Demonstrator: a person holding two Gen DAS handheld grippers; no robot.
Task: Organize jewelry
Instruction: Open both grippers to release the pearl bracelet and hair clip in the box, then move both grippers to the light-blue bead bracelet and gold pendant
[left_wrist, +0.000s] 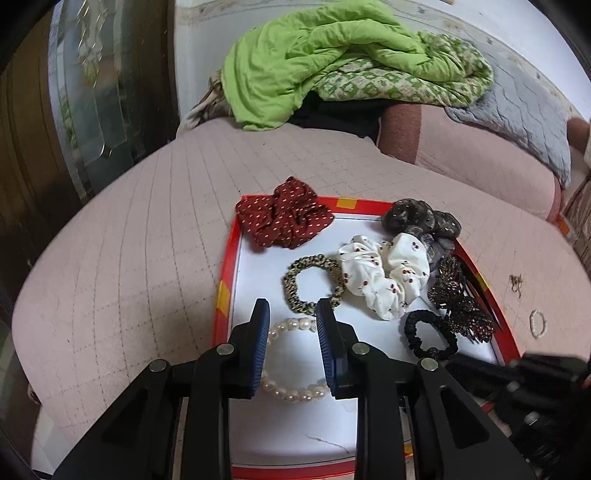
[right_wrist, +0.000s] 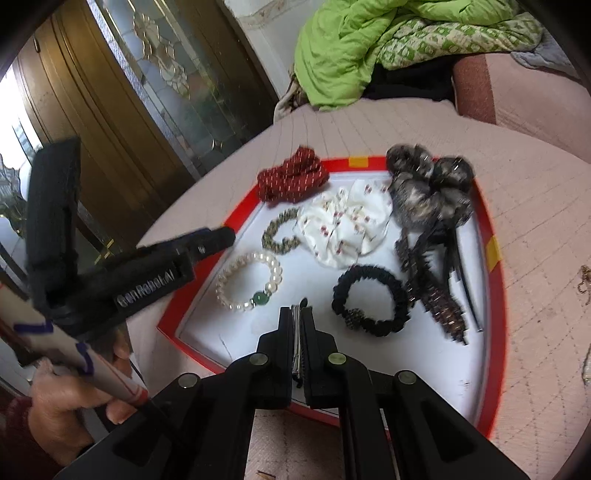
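Observation:
A red-rimmed white tray (left_wrist: 226, 273) (right_wrist: 493, 236) lies on a pink quilted bed. In it are a red dotted scrunchie (left_wrist: 284, 218) (right_wrist: 291, 179), a leopard hair tie (left_wrist: 313, 284) (right_wrist: 280, 234), a white cherry scrunchie (left_wrist: 384, 277) (right_wrist: 343, 229), a dark scrunchie (left_wrist: 421, 218) (right_wrist: 428, 184), a beaded clip (left_wrist: 458, 299) (right_wrist: 432, 291), a black hair tie (left_wrist: 430, 334) (right_wrist: 369, 299) and a pearl bracelet (left_wrist: 291, 365) (right_wrist: 251, 282). My left gripper (left_wrist: 291, 314) (right_wrist: 218, 236) is open above the pearl bracelet. My right gripper (right_wrist: 297, 314) is shut on a thin metal hair clip (right_wrist: 297, 347) over the tray's near side.
A green quilt (left_wrist: 332, 55) (right_wrist: 388, 44) is piled at the back of the bed. A small bead ring (left_wrist: 537, 323) and a gold chain piece (left_wrist: 515, 282) lie on the bed right of the tray. A glass-panelled wooden door (right_wrist: 147, 92) stands at the left.

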